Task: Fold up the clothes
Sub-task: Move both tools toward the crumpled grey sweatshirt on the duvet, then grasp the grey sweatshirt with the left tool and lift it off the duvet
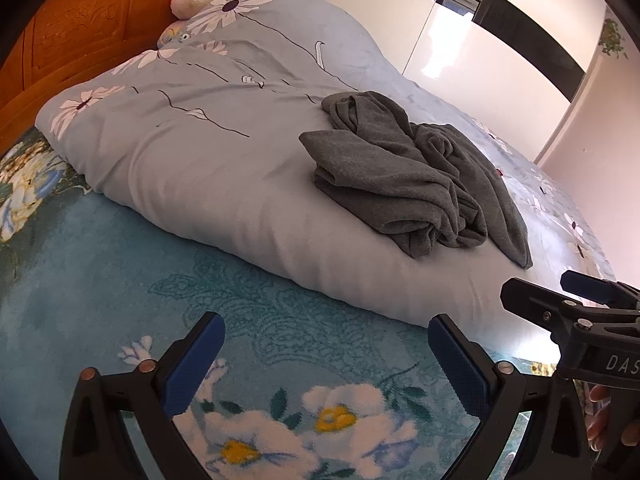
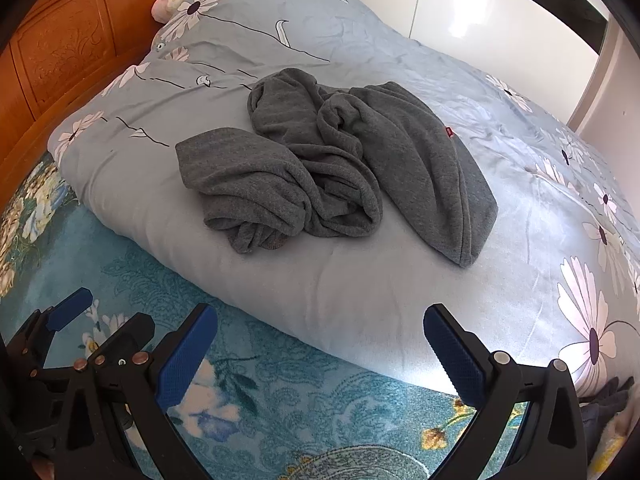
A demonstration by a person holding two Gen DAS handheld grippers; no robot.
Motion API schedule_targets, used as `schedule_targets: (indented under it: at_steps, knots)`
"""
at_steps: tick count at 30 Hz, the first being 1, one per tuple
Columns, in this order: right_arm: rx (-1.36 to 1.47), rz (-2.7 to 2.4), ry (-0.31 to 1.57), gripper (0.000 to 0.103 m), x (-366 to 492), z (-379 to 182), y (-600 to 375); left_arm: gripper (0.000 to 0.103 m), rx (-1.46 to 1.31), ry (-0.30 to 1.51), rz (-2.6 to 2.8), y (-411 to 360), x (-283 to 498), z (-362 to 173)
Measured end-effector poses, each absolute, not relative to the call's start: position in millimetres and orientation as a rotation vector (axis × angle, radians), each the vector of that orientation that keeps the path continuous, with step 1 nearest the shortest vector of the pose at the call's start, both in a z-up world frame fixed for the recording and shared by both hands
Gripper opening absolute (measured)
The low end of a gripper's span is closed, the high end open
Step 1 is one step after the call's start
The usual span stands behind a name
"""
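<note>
Left wrist view shows the left tool (image 1: 326, 354) with its two blue-padded fingers spread wide and nothing between them, hanging over a teal flowered blanket (image 1: 120, 264) at the near edge of the bed. Beyond the blanket lies a pale blue quilt (image 1: 192, 152) printed with white daisies, folded into a thick pad whose near edge bulges over the blanket. On the quilt, toward its right part and near that front edge, sits a grey sweater (image 1: 404, 176), crumpled in a loose heap with one flat flap pointing left and a long piece trailing down to the right. The right tool (image 1: 560, 292) enters this view at the right edge, above the blanket and just beside the quilt's near edge; part of a hand (image 1: 600, 420) shows beneath it. In the right wrist view the right tool (image 2: 320, 344) is also spread wide and empty, held over the seam where quilt (image 2: 360, 288) meets blanket (image 2: 280, 392). The sweater (image 2: 340, 160) lies well apart from both tools, in the middle of the quilt, with a small red tag (image 2: 449, 131) on its right half. The left tool (image 2: 100, 316) shows at the lower left, open. A carved wooden headboard (image 2: 60, 52) stands at the far left edge of the bed, with a pink pillow (image 2: 168, 2) against it.
</note>
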State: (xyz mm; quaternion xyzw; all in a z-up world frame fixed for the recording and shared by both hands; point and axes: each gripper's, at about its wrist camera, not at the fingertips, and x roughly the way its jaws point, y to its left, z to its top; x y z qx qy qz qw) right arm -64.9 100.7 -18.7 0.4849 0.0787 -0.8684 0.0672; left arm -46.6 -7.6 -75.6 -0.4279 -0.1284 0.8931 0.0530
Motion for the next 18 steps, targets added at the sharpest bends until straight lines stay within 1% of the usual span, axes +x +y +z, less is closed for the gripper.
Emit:
schedule_targets:
  at_steps: [4,10,12,16,18]
  knots:
    - [1.467,-2.615,0.24,0.103,-69,-21,100,0.103,-1.294,-0.308,2.728,-1,-52,-74]
    - [1.464,-2.619,0.23,0.103,-74,-25,102,0.103,-1.357,-0.248,2.71,-2,-62,-80]
    - [1.457,-2.622,0.232,0.103,-74,-24,103,0.103,-1.398,-0.296,2.683,-9,-70,-81]
    - [1.425,-2.647,0.169,0.103,-61,-9,118,0.103,-1.41,-0.427,2.644,-20,-93,-77]
    - [1.418,-2.661,0.142,0.103,-50,-5,129,0.103,-1.391,-0.442,2.625,-16,-109,-70]
